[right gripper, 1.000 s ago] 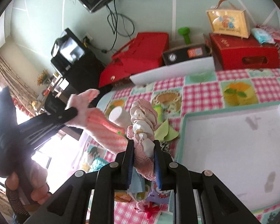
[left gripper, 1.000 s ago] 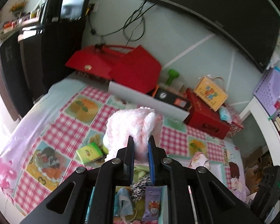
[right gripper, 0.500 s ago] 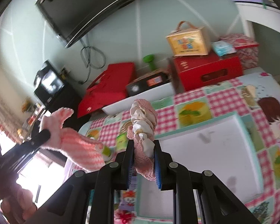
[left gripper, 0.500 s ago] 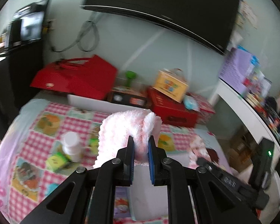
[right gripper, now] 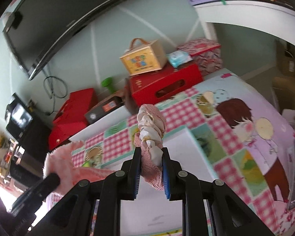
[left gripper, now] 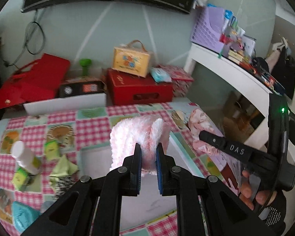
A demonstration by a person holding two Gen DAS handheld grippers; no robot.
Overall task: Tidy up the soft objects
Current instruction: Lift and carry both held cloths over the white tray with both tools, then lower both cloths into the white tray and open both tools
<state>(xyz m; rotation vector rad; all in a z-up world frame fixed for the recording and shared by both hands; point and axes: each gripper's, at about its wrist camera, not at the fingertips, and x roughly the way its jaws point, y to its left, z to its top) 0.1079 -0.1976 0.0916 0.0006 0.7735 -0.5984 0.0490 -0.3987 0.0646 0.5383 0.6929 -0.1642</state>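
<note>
My left gripper [left gripper: 148, 154] is clamped on a fluffy pink cloth [left gripper: 136, 131]. The cloth is pinched between the two fingers near its lower edge, and most of it stands up above the fingertips in a folded hump, with a flap spilling down past the left finger [left gripper: 136, 157]. It hangs in the air above a white tray [left gripper: 100, 161] that sits on the checked tablecloth [left gripper: 88, 122].

My right gripper [right gripper: 151, 157] is closed on a pink knitted cloth [right gripper: 152, 135] bunched together with a pale crumpled lining. The bundle rises straight up from between the fingers, and a knitted fold droops below the pads toward the right finger [right gripper: 165, 169]. It is held over the same white tray, near the tray's far edge.

From the left wrist camera I see the right gripper at the right edge of the table, with its bundle poking out beyond the fingertips. From the right wrist camera, the fluffy cloth shows at the lower left.

On the left side of the table lie a white bottle [left gripper: 24, 157] and small green packets [left gripper: 52, 147]. Red boxes [left gripper: 139, 87] and a yellow case [left gripper: 130, 60] stand along the table's far edge.
</note>
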